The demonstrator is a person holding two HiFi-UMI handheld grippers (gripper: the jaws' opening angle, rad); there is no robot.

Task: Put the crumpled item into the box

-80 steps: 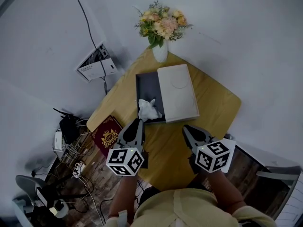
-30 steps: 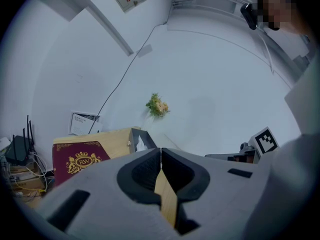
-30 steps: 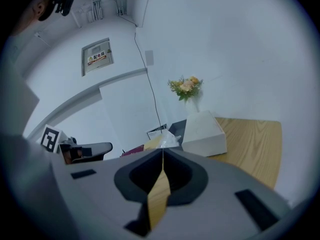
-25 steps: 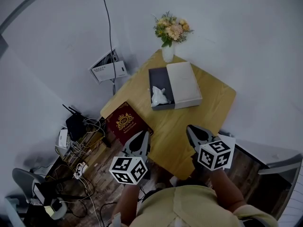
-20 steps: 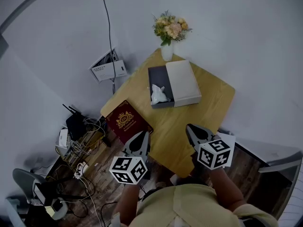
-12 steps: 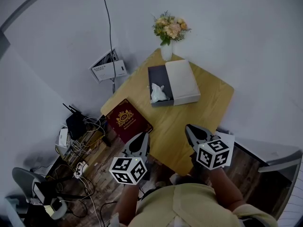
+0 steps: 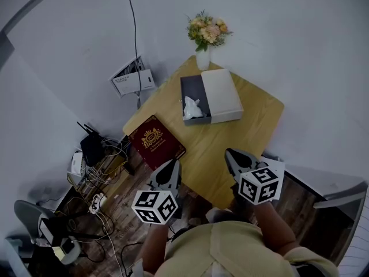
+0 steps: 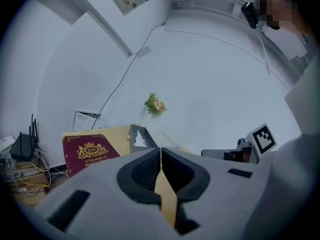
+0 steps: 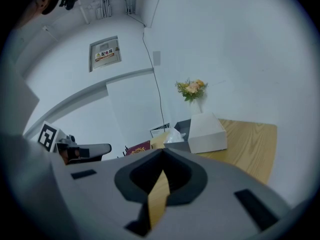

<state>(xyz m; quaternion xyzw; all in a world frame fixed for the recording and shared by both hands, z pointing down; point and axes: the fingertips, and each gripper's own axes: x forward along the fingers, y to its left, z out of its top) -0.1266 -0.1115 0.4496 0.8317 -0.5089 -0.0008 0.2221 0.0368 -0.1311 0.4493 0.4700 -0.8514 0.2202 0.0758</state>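
A white crumpled item [image 7: 192, 107] lies inside the dark open box [image 7: 191, 89] on the wooden table [image 7: 253, 126]; the box's white lid [image 7: 222, 95] sits beside it on the right. The crumpled item [image 8: 140, 140] also shows in the left gripper view, and again [image 9: 173, 134] in the right gripper view next to the lid [image 9: 206, 133]. My left gripper [image 7: 168, 172] is shut and empty, held near the table's front edge. My right gripper [image 7: 234, 158] is also shut and empty, over the table's near corner. Both are well short of the box.
A vase of flowers [image 7: 206, 36] stands at the table's far corner. A dark red book [image 7: 153, 141] lies at the table's left edge. Cables and small devices [image 7: 92, 160] clutter the floor at left. A white wall unit [image 7: 131, 77] sits behind the table.
The view has pulled back from the table: the box looks smaller and farther than 3.2 s ago. Both grippers stay shut and low in the frame, drawn away from the box.
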